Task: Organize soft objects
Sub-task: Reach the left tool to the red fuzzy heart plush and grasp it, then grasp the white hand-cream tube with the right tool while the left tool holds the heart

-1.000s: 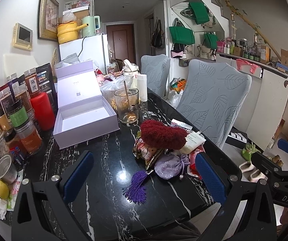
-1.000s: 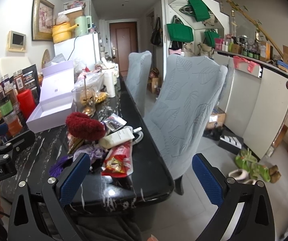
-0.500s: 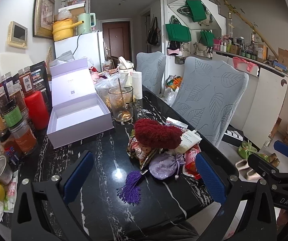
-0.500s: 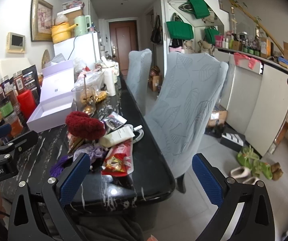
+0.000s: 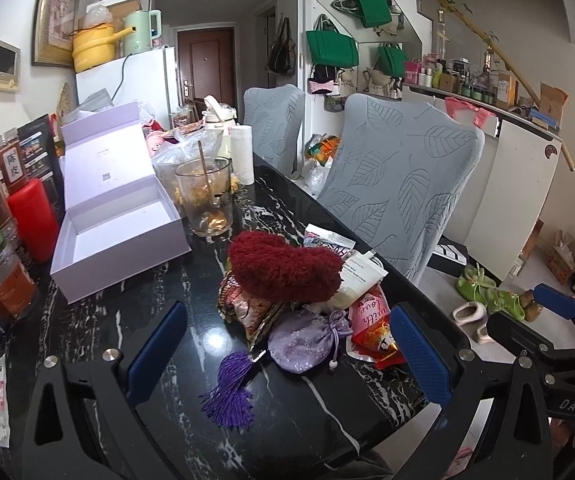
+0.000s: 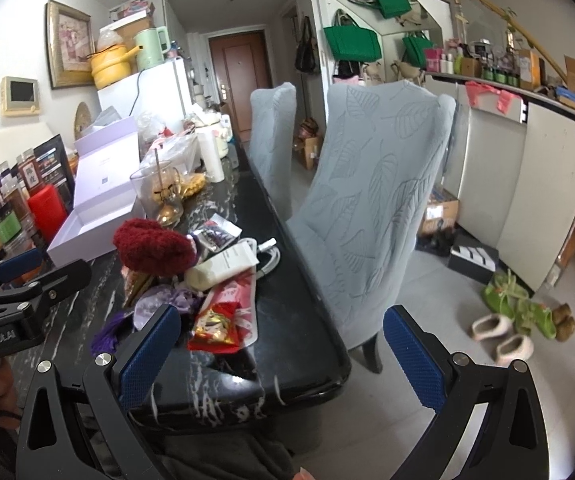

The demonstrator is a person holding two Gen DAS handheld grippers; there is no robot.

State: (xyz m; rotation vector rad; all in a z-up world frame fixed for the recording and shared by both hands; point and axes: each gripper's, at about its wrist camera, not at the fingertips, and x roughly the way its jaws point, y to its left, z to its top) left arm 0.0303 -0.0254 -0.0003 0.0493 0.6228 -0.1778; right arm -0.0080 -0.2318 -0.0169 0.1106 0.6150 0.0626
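Note:
A pile of soft things lies on the black marble table (image 5: pixel 159 312). A fuzzy dark-red pouch (image 5: pixel 283 266) tops it, above a brocade pouch (image 5: pixel 247 310), a lilac satin drawstring pouch (image 5: pixel 307 340) with a purple tassel (image 5: pixel 229 390), a white cream tube (image 5: pixel 357 280) and red snack packets (image 5: pixel 373 330). An open lilac box (image 5: pixel 119 224) stands empty to the left. My left gripper (image 5: pixel 287 354) is open, its pads either side of the pile's near end. My right gripper (image 6: pixel 283 356) is open at the table's near right corner, right of the red pouch (image 6: pixel 155 246).
A glass mug with a spoon (image 5: pixel 207 200) stands behind the pile. Jars and a red canister (image 5: pixel 33 220) line the left edge. Two grey covered chairs (image 5: pixel 399 184) stand along the table's right side. Slippers (image 6: pixel 503 336) lie on the floor.
My left gripper has moved forward toward the pile, which now looms larger between its fingers. My right gripper has shifted slightly nearer the table corner. Both stay open.

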